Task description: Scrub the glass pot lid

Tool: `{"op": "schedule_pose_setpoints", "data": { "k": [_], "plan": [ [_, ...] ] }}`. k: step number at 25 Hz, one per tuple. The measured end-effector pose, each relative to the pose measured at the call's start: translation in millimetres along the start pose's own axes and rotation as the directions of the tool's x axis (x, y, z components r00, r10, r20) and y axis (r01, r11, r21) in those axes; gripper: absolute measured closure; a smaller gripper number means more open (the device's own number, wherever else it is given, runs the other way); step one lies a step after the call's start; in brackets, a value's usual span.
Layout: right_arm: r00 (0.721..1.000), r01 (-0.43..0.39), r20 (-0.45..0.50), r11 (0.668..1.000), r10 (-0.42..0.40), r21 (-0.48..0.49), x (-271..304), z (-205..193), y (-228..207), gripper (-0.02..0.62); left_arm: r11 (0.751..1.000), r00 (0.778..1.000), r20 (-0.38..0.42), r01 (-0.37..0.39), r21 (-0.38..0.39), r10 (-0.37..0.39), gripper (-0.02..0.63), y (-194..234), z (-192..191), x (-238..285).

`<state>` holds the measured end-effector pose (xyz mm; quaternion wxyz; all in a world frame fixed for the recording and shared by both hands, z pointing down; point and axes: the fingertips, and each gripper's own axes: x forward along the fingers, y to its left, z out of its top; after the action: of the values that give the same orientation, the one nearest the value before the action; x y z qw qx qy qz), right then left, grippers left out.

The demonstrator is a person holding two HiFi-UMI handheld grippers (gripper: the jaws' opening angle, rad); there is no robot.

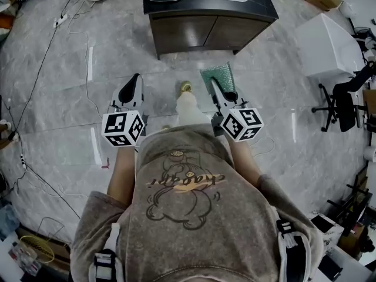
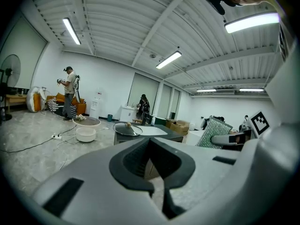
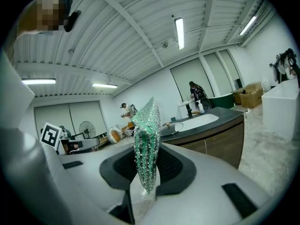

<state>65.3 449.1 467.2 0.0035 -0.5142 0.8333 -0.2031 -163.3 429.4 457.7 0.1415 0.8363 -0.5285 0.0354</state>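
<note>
Two grippers hang well short of the glass pot lid [image 2: 125, 129] lying on the dark counter [image 2: 176, 135], the right gripper [image 3: 140, 191] clamped on a green scrub pad [image 3: 146, 139], the left gripper [image 2: 154, 172] closed and empty, so all the scrubbing looks yet to do.

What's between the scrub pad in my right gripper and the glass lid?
In the head view, only bare grey floor lies past the scrub pad, then the cabinet front; the glass lid sits on top.
</note>
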Motion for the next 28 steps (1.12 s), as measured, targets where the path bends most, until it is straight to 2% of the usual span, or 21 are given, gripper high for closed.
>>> {"op": "schedule_pose_setpoints", "data": {
  "k": [6, 11, 15, 28],
  "plan": [
    [1.000, 0.005, 0.020, 1.000, -0.005, 0.003, 39, 16, -20, 0.505, 1.000, 1.000, 0.008, 0.012, -0.007, -0.012, 0.597, 14, 6, 39],
    [1.000, 0.003, 0.014, 1.000, -0.004, 0.016, 97, 28, -48, 0.505, 1.000, 1.000, 0.004, 0.016, -0.011, -0.016, 0.597, 36, 18, 94],
    [1.000, -0.023, -0.001, 1.000, 0.023, 0.007, 154, 47, -76, 0.505, 1.000, 1.000, -0.007, -0.003, -0.016, 0.003, 0.597, 59, 34, 150],
    [0.993, -0.098, -0.070, 0.994, 0.095, -0.045, 327, 148, -181, 0.505, 0.997, 0.997, -0.034, -0.071, -0.032, 0.070, 0.597, 110, 114, 353]
  ]
}}
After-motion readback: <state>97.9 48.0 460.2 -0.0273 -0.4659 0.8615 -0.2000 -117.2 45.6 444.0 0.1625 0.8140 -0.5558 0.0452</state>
